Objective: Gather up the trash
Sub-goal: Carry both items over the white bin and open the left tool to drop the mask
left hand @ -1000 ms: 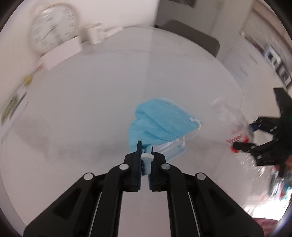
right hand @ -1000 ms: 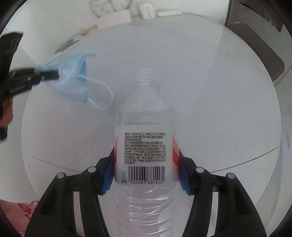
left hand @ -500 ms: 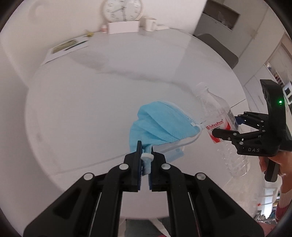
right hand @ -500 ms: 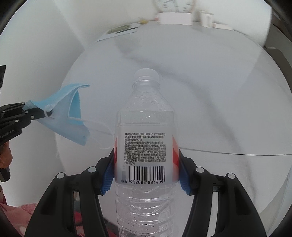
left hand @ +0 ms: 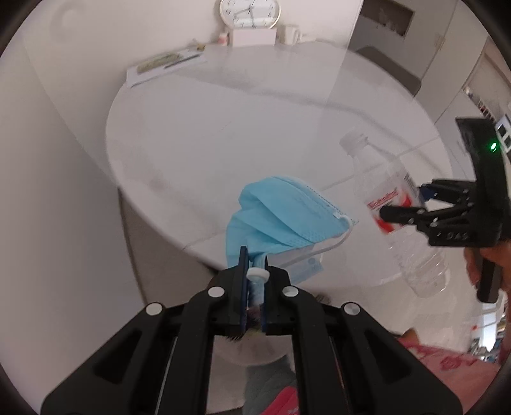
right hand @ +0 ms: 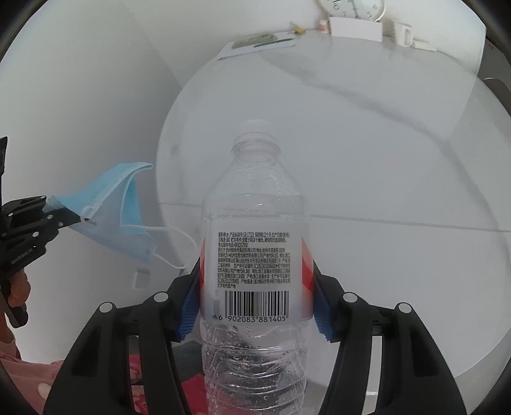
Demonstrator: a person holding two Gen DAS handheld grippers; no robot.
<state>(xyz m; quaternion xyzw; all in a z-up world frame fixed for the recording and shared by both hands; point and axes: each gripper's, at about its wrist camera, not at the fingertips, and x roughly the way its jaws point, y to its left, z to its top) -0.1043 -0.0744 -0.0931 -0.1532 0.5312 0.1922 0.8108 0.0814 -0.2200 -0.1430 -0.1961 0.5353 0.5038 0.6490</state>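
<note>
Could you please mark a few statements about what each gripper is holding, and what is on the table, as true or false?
1. The left gripper is shut on the blue face mask. True.
2. The right gripper holds a metal can. False: it is shut on a clear plastic bottle, gripped at the label.
3. The bottle is full of water. False: it looks empty, with only droplets inside.
4. The mask lies flat on the table. False: it hangs in the air from the left gripper.
5. A round clock stands at the far end of the table, by a white mug. True.
</note>
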